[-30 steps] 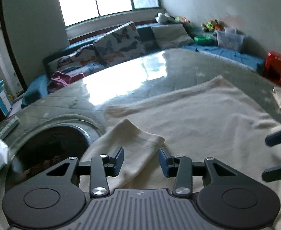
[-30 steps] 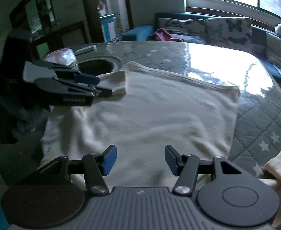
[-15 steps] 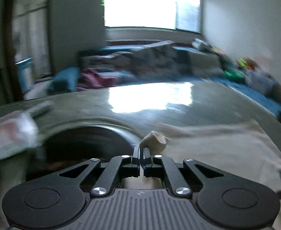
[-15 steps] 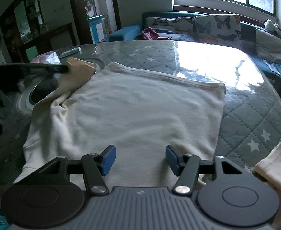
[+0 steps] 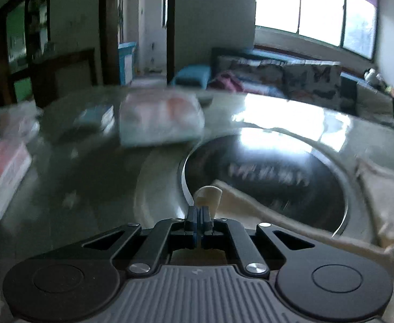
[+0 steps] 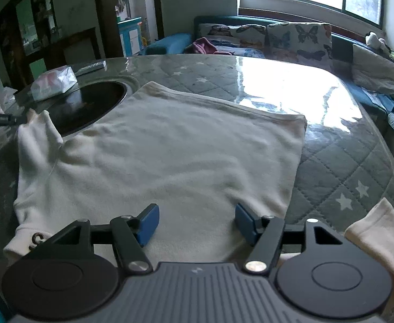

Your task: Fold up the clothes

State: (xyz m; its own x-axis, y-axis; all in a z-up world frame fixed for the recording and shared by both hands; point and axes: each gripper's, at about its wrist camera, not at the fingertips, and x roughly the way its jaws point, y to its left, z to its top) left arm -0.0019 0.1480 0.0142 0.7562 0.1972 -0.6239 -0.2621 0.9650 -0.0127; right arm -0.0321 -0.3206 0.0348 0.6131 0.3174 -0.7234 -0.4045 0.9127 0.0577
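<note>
A cream long-sleeved top [image 6: 170,156] lies spread flat on the quilted grey table [image 6: 339,167]. My left gripper [image 5: 200,212] is shut on the end of its left sleeve [image 5: 207,195] and holds it stretched out to the left, over the rim of a round dark opening [image 5: 264,177]. In the right wrist view the left gripper [image 6: 16,118] shows at the far left with the sleeve [image 6: 38,132] pulled taut. My right gripper [image 6: 197,219] is open and empty, low over the top's near edge. The other sleeve [image 6: 377,231] lies at the lower right.
A plastic-wrapped packet [image 6: 54,82] and a flat box [image 6: 92,67] lie beyond the round opening [image 6: 89,105]. More packets [image 5: 11,158] lie at the table's left. A sofa with butterfly cushions [image 6: 277,37] runs behind the table under the window.
My left gripper shut on the sleeve end, lifted it off the body of the top and swung it out to the left. My right gripper stayed open over the near edge.
</note>
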